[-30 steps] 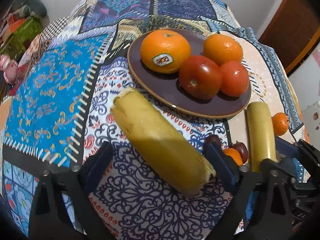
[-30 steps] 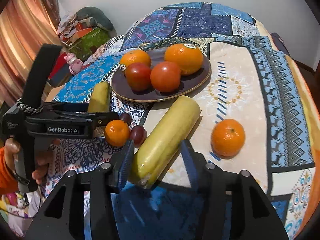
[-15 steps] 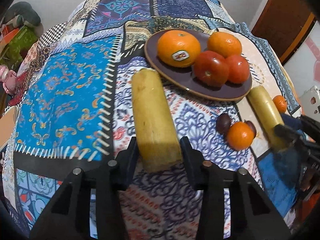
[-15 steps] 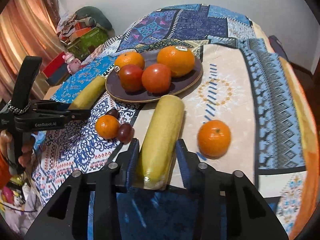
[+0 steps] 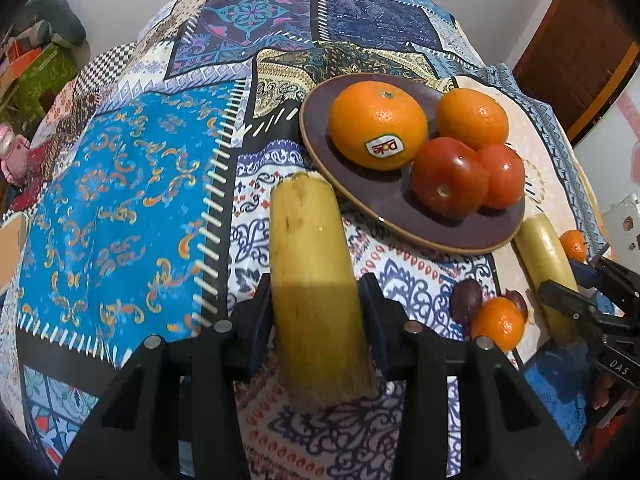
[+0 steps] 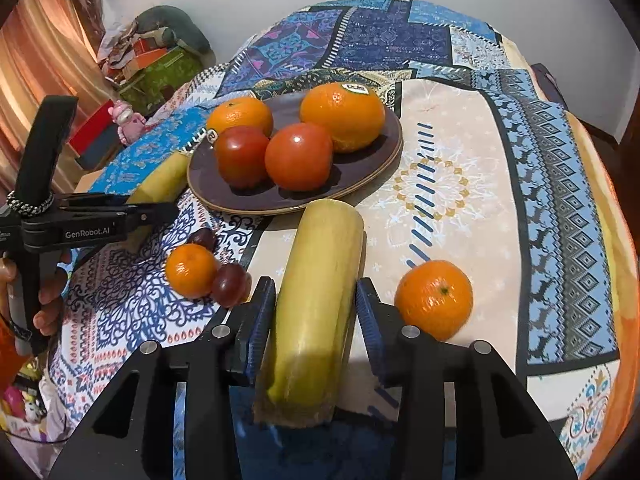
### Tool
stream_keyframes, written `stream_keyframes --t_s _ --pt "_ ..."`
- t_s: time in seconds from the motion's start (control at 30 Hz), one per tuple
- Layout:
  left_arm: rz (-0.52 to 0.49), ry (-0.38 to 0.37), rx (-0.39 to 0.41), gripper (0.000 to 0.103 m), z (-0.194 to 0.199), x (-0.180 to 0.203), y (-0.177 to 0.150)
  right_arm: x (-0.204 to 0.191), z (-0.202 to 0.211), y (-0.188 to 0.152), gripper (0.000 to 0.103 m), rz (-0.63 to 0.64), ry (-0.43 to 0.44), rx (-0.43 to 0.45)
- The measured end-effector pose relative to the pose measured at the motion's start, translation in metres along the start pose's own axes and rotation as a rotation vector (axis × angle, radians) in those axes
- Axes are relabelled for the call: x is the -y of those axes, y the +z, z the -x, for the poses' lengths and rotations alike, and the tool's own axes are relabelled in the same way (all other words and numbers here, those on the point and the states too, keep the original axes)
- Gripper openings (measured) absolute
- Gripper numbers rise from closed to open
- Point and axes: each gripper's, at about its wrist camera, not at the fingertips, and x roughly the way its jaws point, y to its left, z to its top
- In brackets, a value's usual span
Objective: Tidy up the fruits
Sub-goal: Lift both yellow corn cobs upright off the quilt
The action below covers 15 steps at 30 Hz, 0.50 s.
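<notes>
My left gripper [image 5: 316,308] is shut on a yellow banana piece [image 5: 312,276] whose far end points at the dark plate [image 5: 400,220]. The plate holds two oranges [image 5: 378,126] and two tomatoes [image 5: 448,178]. My right gripper [image 6: 316,312] is shut on a second banana piece [image 6: 320,292] just in front of the plate [image 6: 360,184]. A small mandarin [image 6: 191,270] with two dark grapes [image 6: 229,285] lies on the cloth between the grippers. Another mandarin [image 6: 434,298] lies right of the right gripper.
The patchwork cloth [image 5: 120,208] covers the whole table. The left gripper's body [image 6: 80,228] shows at the left of the right wrist view. Boxes and a pink toy [image 6: 128,120] sit beyond the table's left edge. A brown door [image 5: 576,52] stands at the right.
The left gripper went from wide open around the slanted banana piece to shut on it, now lying straight along its fingers. The right gripper closed on its banana piece too.
</notes>
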Motion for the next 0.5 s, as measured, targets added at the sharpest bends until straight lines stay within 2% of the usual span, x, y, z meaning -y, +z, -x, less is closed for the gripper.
stream_keyframes --t_s 0.1,0.33,0.5 --pt "-0.023 0.018 0.014 0.042 0.000 0.003 0.000 -0.002 -0.006 0.004 0.040 0.013 -0.014 -0.009" --pt "-0.020 -0.022 0.012 0.038 0.016 0.001 -0.019 -0.007 0.004 0.000 0.034 0.029 -0.009 0.028" --pt "-0.059 -0.037 0.002 0.038 0.027 0.009 -0.036 -0.020 0.010 -0.005 0.034 0.072 0.036 0.007"
